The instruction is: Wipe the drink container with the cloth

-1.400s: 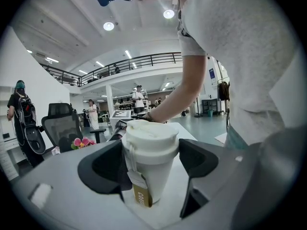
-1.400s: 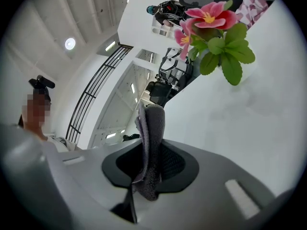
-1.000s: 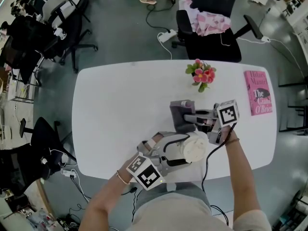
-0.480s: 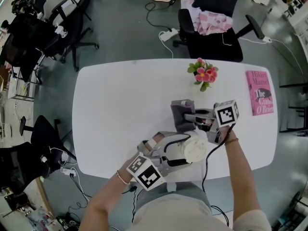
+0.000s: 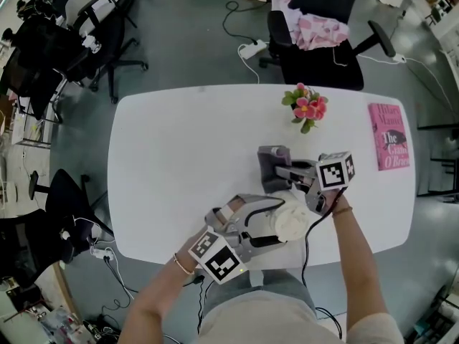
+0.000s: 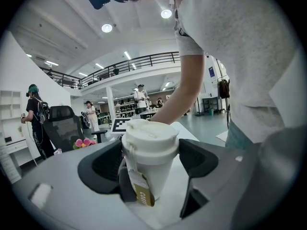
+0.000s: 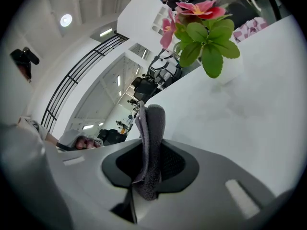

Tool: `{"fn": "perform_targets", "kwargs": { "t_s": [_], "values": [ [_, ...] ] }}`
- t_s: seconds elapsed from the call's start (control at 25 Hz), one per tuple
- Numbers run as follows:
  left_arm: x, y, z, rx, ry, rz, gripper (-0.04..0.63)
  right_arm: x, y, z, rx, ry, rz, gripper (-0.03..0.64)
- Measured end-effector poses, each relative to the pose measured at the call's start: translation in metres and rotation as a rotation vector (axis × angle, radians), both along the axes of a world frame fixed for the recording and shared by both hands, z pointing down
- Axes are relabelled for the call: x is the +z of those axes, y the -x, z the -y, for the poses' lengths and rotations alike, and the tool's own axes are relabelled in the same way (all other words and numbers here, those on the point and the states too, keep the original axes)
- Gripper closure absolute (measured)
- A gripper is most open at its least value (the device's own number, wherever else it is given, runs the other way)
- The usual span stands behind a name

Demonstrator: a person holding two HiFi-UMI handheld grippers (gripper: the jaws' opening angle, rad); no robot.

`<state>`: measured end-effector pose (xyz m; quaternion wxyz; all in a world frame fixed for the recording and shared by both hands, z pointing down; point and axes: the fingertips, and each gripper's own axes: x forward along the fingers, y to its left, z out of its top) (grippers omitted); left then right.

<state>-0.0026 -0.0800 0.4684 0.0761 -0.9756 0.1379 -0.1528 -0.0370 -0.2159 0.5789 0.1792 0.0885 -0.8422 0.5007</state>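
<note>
A white lidded paper cup (image 5: pixel 289 222) (image 6: pixel 147 158) with a tea-bag tag is held above the table's near edge, with my left gripper (image 5: pixel 276 224) (image 6: pixel 149 164) shut on its sides. The grey cloth (image 5: pixel 273 169) (image 7: pixel 149 150) hangs folded just beyond the cup, pinched by my right gripper (image 5: pixel 287 174) (image 7: pixel 148 169), which is shut on it. In the head view the cloth lies a little past the cup's lid; I cannot tell whether it touches the cup.
A small pot of pink flowers (image 5: pixel 307 110) (image 7: pixel 201 37) stands at the far side of the white table (image 5: pixel 172 163). A pink book (image 5: pixel 389 135) lies at the right end. Office chairs (image 5: pixel 315 41) and cables surround the table.
The right gripper and cloth shifted slightly right and toward the far side. The cup in the left gripper stayed put.
</note>
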Motion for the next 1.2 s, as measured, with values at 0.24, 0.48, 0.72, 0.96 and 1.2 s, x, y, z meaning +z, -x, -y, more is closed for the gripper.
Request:
{"fn": "perform_targets", "kwargs": {
  "t_s": [0.24, 0.48, 0.72, 0.96, 1.2],
  "values": [
    [-0.001, 0.003, -0.004, 0.001, -0.014, 0.001, 0.221, 0.005, 0.001, 0.000, 0.022, -0.050, -0.028, 0.546],
    [0.002, 0.006, -0.008, 0.003, -0.028, 0.006, 0.222, 0.013, 0.002, 0.000, 0.027, -0.127, -0.077, 0.546],
    [0.002, 0.006, -0.009, -0.001, -0.036, 0.008, 0.221, 0.019, 0.001, 0.003, 0.027, -0.235, -0.153, 0.546],
    [0.002, 0.008, -0.008, -0.019, -0.029, 0.003, 0.221, 0.011, -0.010, 0.012, 0.095, -0.327, -0.186, 0.546],
    [0.003, 0.004, -0.005, -0.043, -0.016, -0.010, 0.221, -0.022, -0.039, 0.015, 0.179, -0.432, -0.170, 0.546]
  ]
}}
